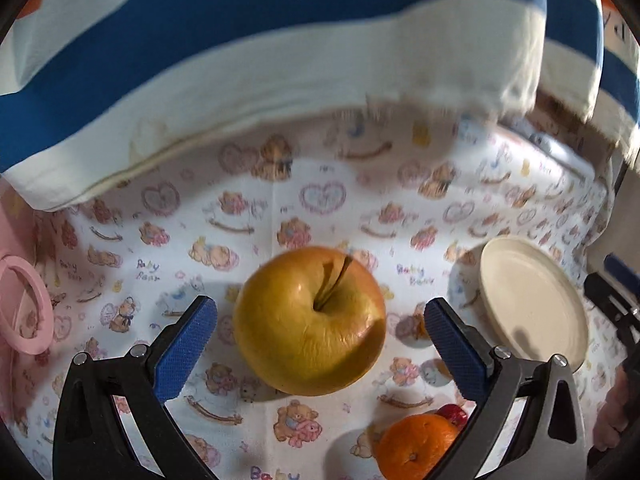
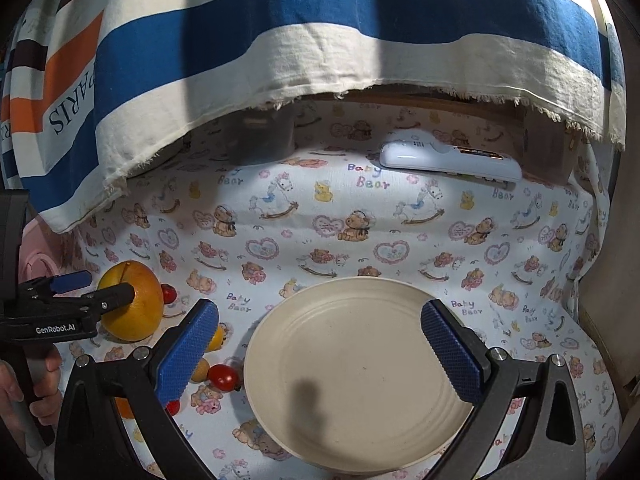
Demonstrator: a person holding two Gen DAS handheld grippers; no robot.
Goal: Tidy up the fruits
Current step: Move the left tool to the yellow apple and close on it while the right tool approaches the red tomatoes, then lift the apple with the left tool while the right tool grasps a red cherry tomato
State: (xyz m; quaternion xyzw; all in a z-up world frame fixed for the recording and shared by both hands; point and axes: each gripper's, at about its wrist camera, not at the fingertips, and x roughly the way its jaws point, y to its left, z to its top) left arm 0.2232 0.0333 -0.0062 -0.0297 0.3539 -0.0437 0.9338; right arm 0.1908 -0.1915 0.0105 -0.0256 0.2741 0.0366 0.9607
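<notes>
While both grippers stand spread over the bear-print cloth (image 2: 360, 208), the scene reads as follows:

Left gripper (image 1: 320, 344): fingers spread wide, pinching nothing; one blue pad on each side of the apple, neither pad touching it.
Apple (image 1: 310, 320): yellow-orange, stem up, resting on the cloth between the left gripper's pads; in the right wrist view it lies at the far left, partly behind the left gripper.
Right gripper (image 2: 320, 350): fingers spread wide, pinching nothing, over the plate.
Plate (image 2: 360, 380): cream, round, nothing on it, resting on the cloth; in the left wrist view it lies to the right of the apple, apart from it.
Orange (image 1: 416, 444): on the cloth near the lower edge of the left wrist view, beside the right finger of the left gripper.
Cherry tomato (image 2: 223, 377): red, on the cloth just beside the plate's left rim; other small red and yellow fruits lie near it, partly hidden by the right gripper's left finger.
Remote (image 2: 450, 160): white, at the far edge of the cloth, well apart from the plate.
Striped cloth (image 2: 280, 40): blue, cream and orange, hanging over the back of the scene.
Pink ring (image 1: 24, 304): at the left edge of the left wrist view.
Hand (image 2: 36, 392): grips the left gripper's handle, lower left.
</notes>
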